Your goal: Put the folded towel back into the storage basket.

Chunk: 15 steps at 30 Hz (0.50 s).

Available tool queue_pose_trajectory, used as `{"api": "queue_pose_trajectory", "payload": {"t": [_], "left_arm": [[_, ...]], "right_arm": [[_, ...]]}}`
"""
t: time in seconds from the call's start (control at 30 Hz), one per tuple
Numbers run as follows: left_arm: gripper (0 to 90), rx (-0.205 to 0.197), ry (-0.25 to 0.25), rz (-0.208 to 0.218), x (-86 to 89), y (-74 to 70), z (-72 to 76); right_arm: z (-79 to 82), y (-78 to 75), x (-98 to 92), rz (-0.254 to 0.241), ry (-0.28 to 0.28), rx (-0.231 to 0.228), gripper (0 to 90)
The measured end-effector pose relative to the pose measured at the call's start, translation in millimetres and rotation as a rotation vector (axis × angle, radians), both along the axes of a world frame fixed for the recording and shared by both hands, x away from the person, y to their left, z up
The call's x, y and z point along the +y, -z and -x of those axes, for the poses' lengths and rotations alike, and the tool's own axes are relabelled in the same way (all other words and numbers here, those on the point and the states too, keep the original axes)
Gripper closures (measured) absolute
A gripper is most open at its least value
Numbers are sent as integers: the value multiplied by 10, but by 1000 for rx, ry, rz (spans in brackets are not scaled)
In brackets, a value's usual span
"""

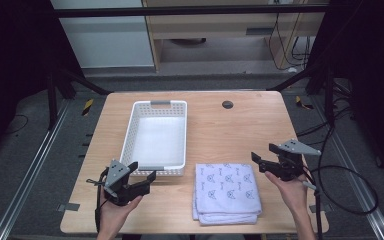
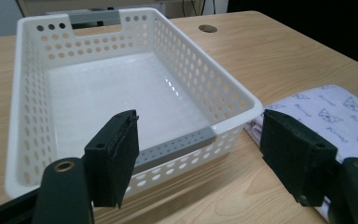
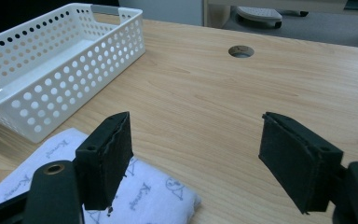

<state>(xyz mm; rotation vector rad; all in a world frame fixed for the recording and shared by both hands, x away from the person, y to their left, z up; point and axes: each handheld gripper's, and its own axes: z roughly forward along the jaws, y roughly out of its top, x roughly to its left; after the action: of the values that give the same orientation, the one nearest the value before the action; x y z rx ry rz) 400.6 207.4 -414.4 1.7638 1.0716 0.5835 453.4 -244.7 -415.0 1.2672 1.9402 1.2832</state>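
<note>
A white perforated basket [image 1: 128, 135] with grey handles stands empty on the left half of the wooden table. To its right, near the front edge, lies a folded white towel [image 1: 226, 192] with a blue print. My left gripper [image 1: 142, 171] hovers just in front of the basket's near wall, open and holding nothing. In the left gripper view the jaws [image 2: 198, 154] frame the basket [image 2: 16, 116], with the towel [image 2: 335, 112] at the right. My right gripper [image 1: 263, 152] hangs open to the right of the towel. In the right gripper view the towel's corner [image 3: 154, 196] lies below the empty jaws [image 3: 196, 149].
A round cable hole [image 1: 227, 104] sits in the tabletop at the back, right of the basket. Bare wood stretches between the basket [image 3: 51, 84] and the table's right edge. Cables trail off the right side toward the floor.
</note>
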Motion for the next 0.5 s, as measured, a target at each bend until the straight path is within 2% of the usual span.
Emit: {"api": "queue_pose_trajectory", "payload": {"t": [0.27,0.5], "left_arm": [[284,4,33,-15,-241,24,-26],[284,16,69,-39,-413,70,-28]], "right_arm": [[-46,19,56,-10,-10,9,257],[-58,77,79,11,-26,33,257]]}}
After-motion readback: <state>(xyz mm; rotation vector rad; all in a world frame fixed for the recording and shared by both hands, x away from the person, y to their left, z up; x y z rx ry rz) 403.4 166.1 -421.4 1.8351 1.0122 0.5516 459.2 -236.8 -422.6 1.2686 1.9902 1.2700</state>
